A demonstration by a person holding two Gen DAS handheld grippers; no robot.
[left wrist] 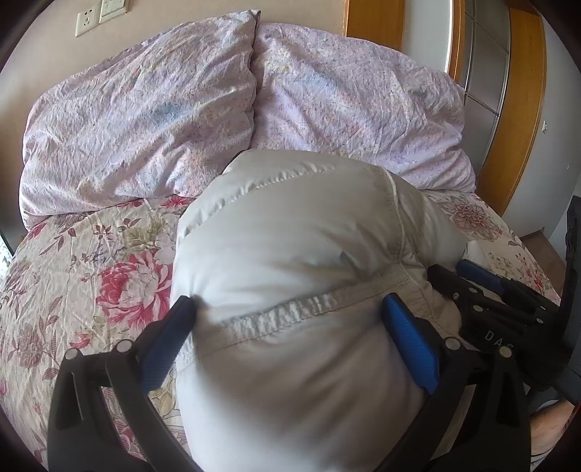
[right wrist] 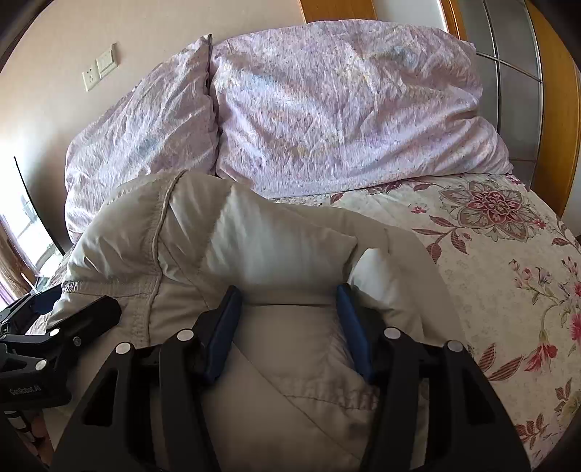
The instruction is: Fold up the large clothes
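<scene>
A puffy pale beige jacket [left wrist: 290, 225] lies bundled on the flowered bedsheet [left wrist: 90, 272]. My left gripper [left wrist: 288, 305] stands wide open astride the bundle's near end, and the padded cloth swells up between its blue pads across a stitched seam. Just to its right is my right gripper [left wrist: 468, 276]. In the right wrist view the jacket [right wrist: 254, 232] fills the foreground and my right gripper [right wrist: 288, 292] is shut on a thick fold of it. One black finger [right wrist: 90, 314] of the left gripper rests on the cloth at the left.
Two lilac pillows [left wrist: 145, 109] [left wrist: 345, 101] lean against the wall behind the jacket. A wooden headboard frame [left wrist: 519, 109] stands at the right. Wall sockets [left wrist: 85, 21] sit at the upper left. Bare flowered sheet [right wrist: 508, 272] spreads to the right of the jacket.
</scene>
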